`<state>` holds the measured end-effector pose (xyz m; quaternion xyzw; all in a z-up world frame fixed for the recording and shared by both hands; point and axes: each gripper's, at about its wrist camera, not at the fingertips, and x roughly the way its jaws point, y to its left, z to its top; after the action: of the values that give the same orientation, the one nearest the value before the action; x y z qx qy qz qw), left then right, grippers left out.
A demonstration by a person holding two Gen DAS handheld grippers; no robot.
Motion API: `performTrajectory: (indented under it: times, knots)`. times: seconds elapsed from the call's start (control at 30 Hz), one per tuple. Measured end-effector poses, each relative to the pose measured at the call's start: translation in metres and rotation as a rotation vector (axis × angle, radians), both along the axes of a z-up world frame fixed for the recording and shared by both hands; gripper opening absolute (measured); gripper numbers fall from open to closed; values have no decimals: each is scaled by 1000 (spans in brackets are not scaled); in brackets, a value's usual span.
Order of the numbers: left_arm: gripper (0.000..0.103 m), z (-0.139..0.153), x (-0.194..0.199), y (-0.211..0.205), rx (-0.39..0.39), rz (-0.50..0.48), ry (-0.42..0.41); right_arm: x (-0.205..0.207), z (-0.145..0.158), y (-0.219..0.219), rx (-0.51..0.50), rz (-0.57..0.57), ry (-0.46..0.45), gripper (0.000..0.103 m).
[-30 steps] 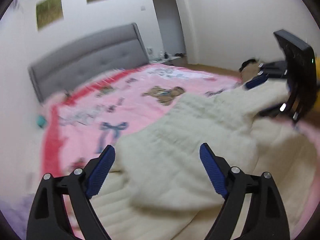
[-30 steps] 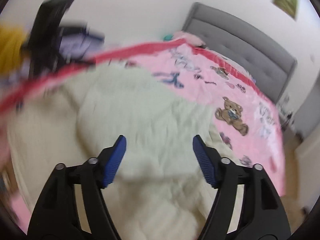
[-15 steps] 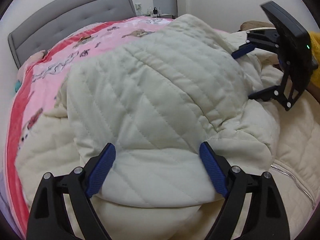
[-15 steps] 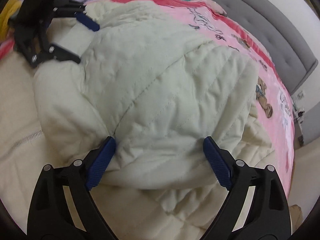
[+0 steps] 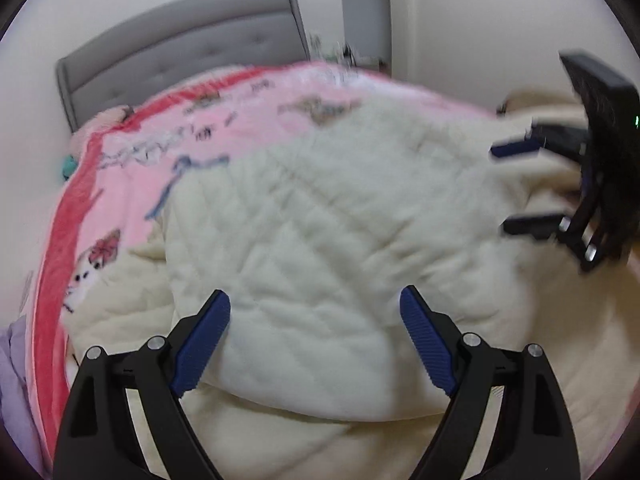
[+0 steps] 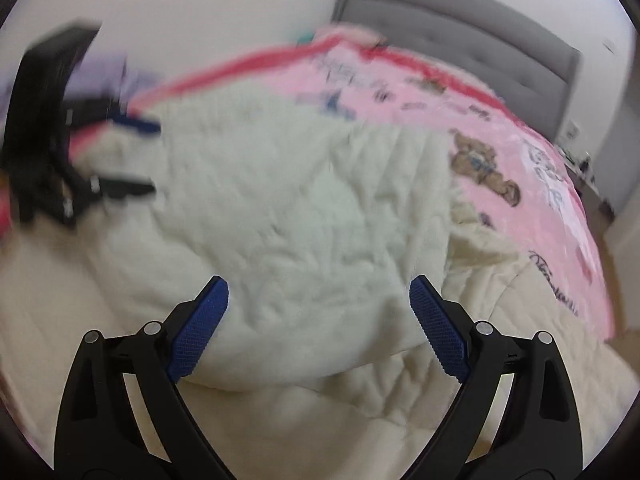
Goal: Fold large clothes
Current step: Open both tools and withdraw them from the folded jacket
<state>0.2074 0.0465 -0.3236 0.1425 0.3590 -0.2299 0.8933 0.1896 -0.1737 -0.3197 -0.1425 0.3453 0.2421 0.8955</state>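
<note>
Left gripper [image 5: 314, 312]: jaws spread wide, nothing pinched; the folded edge of the coat lies between and beneath the blue pads [image 5: 200, 346], seemingly without pressure.
Right gripper [image 6: 319, 300]: jaws opening, near full spread; coat fabric bulges between them but is not clamped.
Quilted cream coat [image 5: 320, 240]: large, puffy, laid on the bed; one panel is folded over the lower layer, its rounded fold edge nearest both cameras.
Bed cover [image 5: 132, 168]: pink, cartoon print, red border; lies under the coat, showing beyond it toward the grey headboard [image 5: 180, 48].
Other items: lilac cloth [image 5: 12, 380] at the bed's near-left edge; both views blurred.
Step in hand, judged: letting go of the panel just laid over.
Handling advice: let the padding settle before withdrawing, and pull both grippers straight back so the pads do not drag the fold open. Pressing the puffed layer flat and squaring its edge would likely help the next fold.
Risk: thick quilting tends to spring back.
</note>
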Motion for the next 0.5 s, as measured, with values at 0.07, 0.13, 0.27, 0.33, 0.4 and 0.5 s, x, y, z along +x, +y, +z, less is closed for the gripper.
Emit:
performTrajectory:
  times: [0.07,0.13,0.27,0.33,0.4,0.5]
  knots:
    - [91,11,-12,-11,-2,6,-13,-7,9,1,45,-3,-36,91]
    - [91,5,-18,-16,21,18,3,-13,7,8,37,2,-50,93]
    - [92,-28,-21,-11,37,50,86,-8,-25,13,-52,6,28,92]
    - [92,-41,-20,-5,31,53,111,-6,-44,13,-115,11,59,93]
    - [92,-50,-20,-3,26,49,123,-7,-54,9,-125,31,59,94]
    - [92,-57,-16,-4,23,50,130,0,-65,6,-121,19,85,95]
